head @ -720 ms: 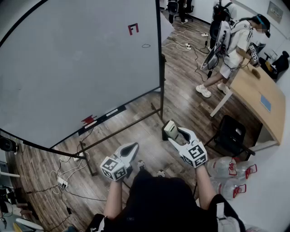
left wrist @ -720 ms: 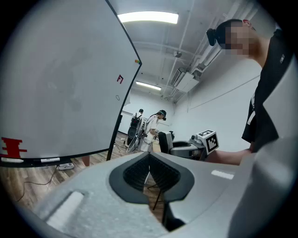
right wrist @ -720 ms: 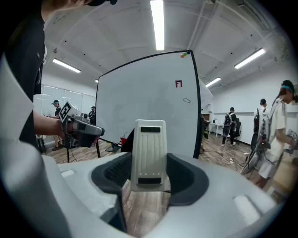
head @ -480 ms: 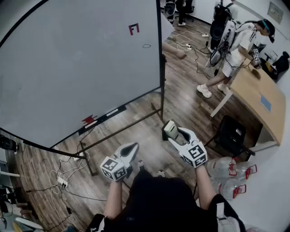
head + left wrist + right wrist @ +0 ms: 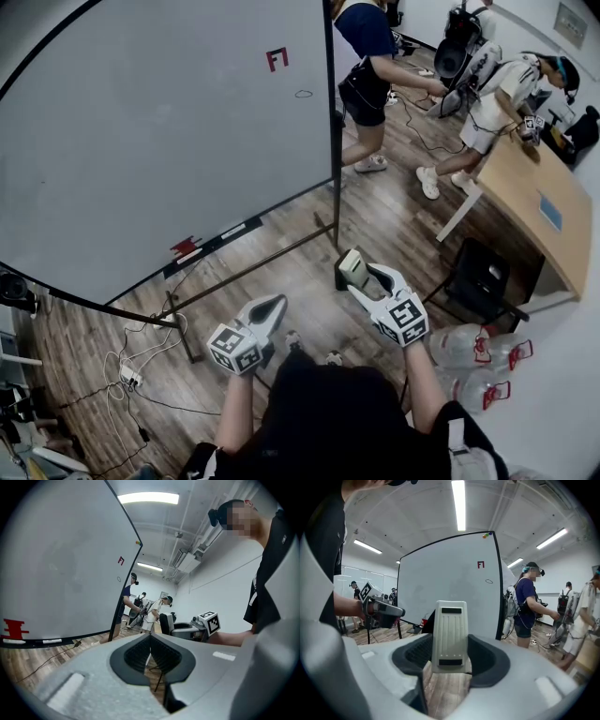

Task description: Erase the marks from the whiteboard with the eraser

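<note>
Grey-white plastic, the eraser (image 5: pixel 449 634) stands upright in the right gripper (image 5: pixel 362 274), whose jaws are pressed against its two sides with its ribbed face towards the camera. The left gripper (image 5: pixel 150 651) holds nothing: its dark pads meet along a thin line, with only floor showing behind them. Both grippers sit low in the head view, just in front of the person's body, left one at lower centre and right one a little higher to its right.

Beyond them the whiteboard (image 5: pixel 159 141) fills the upper left of the head view, well apart from the eraser. Near its upper right corner sits a small red mark (image 5: pixel 276 60), with a thin dark oval (image 5: pixel 302 95) just below and to the right of it. The rest of the surface looks bare, though faint smudges would be hard to tell from here.

By my reckoning, picking up the eraser is done and no wiping has begun. What is left is to carry the eraser up to that corner and rub out both marks.

Two other people (image 5: pixel 367 56) are busy at the upper right, near a wooden table (image 5: pixel 539 202).
</note>
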Demonstrator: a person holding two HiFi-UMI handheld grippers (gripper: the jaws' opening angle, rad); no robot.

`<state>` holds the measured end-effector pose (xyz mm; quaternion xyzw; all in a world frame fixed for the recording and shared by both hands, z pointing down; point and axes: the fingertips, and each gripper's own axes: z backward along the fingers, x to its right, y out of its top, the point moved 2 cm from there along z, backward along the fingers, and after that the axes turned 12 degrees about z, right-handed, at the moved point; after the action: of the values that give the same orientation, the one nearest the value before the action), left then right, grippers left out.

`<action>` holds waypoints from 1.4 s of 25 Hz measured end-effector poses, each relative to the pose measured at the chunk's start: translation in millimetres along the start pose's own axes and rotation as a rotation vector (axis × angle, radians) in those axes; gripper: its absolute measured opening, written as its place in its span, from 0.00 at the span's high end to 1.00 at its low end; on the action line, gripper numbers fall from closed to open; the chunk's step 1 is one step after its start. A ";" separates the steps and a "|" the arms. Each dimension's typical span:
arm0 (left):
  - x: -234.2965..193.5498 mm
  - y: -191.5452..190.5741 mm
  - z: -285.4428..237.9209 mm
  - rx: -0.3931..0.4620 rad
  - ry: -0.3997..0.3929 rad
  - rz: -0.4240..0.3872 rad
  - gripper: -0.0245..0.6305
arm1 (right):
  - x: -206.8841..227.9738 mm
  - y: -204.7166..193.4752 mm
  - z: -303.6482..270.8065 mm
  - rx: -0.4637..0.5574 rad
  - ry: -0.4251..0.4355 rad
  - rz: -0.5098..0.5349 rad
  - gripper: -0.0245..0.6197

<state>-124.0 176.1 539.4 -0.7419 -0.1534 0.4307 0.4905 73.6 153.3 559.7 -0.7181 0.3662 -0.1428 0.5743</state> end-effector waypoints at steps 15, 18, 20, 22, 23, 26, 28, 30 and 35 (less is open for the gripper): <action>1.6 -1.1 -0.5 -0.006 -0.004 0.004 0.94 | 0.5 -0.8 3.5 -0.004 -0.008 -0.013 0.59; 1.9 -2.2 -1.2 -0.005 -0.005 0.003 0.95 | 0.9 -2.0 4.3 -0.006 -0.011 -0.012 0.59; 2.3 -2.6 -1.1 -0.005 -0.006 0.003 0.95 | 0.9 -2.1 4.9 -0.007 -0.011 -0.012 0.59; 2.9 -2.0 -0.4 -0.005 -0.006 0.004 0.95 | 0.4 -1.4 5.5 -0.006 -0.010 -0.013 0.59; 3.2 -1.3 0.2 -0.004 -0.006 0.004 0.95 | 0.2 -0.7 5.6 -0.005 -0.010 -0.012 0.59; 3.7 0.1 1.6 -0.001 -0.005 0.003 0.95 | -0.5 1.3 5.5 -0.005 -0.008 -0.009 0.59; 3.1 0.0 2.1 -0.001 -0.004 0.004 0.95 | -1.2 1.7 4.8 -0.005 -0.006 -0.009 0.59; 1.8 0.1 1.7 -0.002 -0.003 0.004 0.95 | -1.2 1.7 3.5 -0.004 -0.004 -0.009 0.59; 0.5 1.0 -3.1 -0.005 0.000 0.004 0.95 | 3.1 0.1 1.7 -0.004 0.000 -0.012 0.59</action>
<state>-121.4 174.0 538.7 -0.7436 -0.1530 0.4312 0.4876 76.8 152.3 558.4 -0.7214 0.3621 -0.1458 0.5720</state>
